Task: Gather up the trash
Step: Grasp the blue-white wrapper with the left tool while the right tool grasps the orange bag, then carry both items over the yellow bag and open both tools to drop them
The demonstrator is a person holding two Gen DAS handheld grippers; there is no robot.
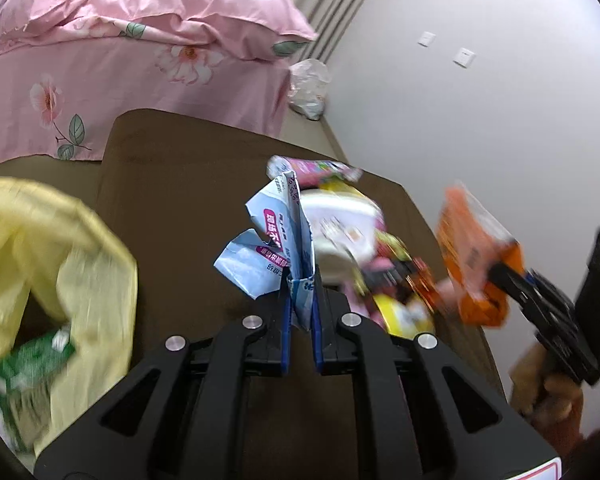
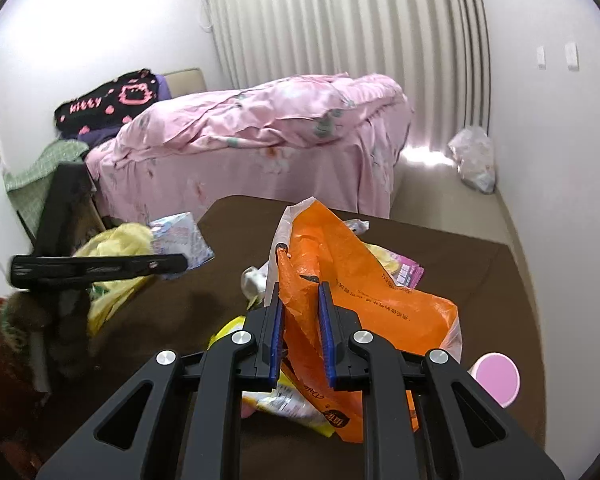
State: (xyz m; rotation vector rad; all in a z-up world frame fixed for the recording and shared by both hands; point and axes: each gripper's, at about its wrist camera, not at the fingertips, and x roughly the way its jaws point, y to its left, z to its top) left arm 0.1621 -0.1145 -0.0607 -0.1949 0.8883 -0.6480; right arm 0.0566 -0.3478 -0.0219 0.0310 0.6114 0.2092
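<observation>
Left wrist view shows my left gripper (image 1: 302, 280) clamped on a crumpled pale-blue wrapper (image 1: 274, 240), its folded edge pinched between the blue pads while the rest stands up over the brown table (image 1: 172, 168). At near left a yellow bag (image 1: 60, 248) gapes open, badly blurred; something green (image 1: 28, 364) lies inside it, but I cannot make out what. Beyond the wrapper sits a heap of trash (image 1: 364, 248): a white bowl-like thing, pink and yellow packets, all smeared by motion and partly hidden behind my wrapper. At right my right gripper (image 1: 500, 270) holds an orange bag (image 1: 472, 248), and the hand under it is cut off by the frame edge.

From the right wrist, my right gripper (image 2: 300, 312) is closed tight on the orange bag (image 2: 352, 280), which hides most of the packets beneath it. A pink round lid (image 2: 496, 376) peeks out at near right, half covered by my finger. My left gripper (image 2: 168, 262) appears edge-on at left, its tip hidden against the blue wrapper (image 2: 184, 240) and yellow bag (image 2: 116, 240). A pink bed (image 2: 260, 136) stands far behind.
</observation>
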